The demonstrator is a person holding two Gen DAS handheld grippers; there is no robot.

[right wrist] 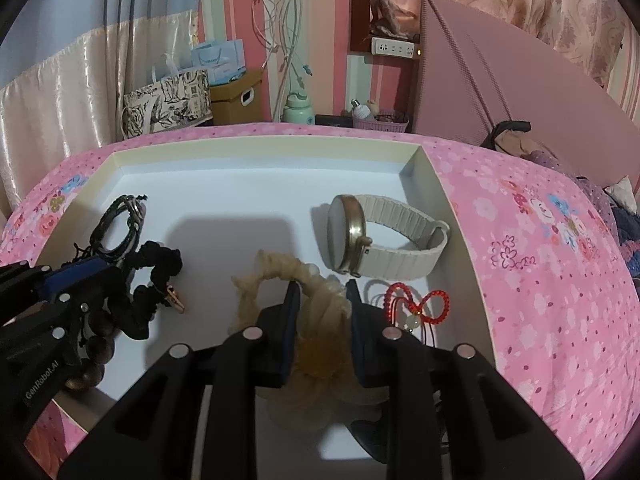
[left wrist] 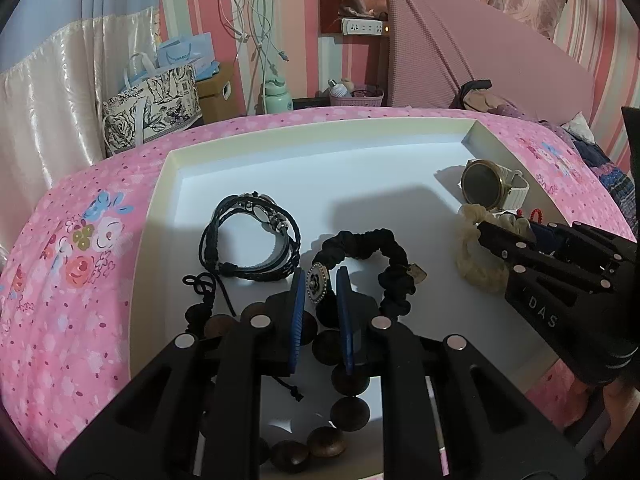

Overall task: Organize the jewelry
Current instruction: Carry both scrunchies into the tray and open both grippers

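Pink floral bedspread (left wrist: 60,280) under shallow white tray (left wrist: 320,132), stiff raised rim. In tray, right side: watch (right wrist: 352,236), hard round metal case, ribbed cream strap. Cream scrunchie (right wrist: 320,304), soft, light, squashy; right gripper (right wrist: 320,300) clamped on its bunched fabric. Left side: black scrunchie (left wrist: 360,244); left gripper (left wrist: 322,286) pinching its fabric beside hard round charm. Take fabric, not charm.

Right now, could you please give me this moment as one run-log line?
left claw: shut on black scrunchie | right claw: around cream scrunchie | tray: watch, red bracelet
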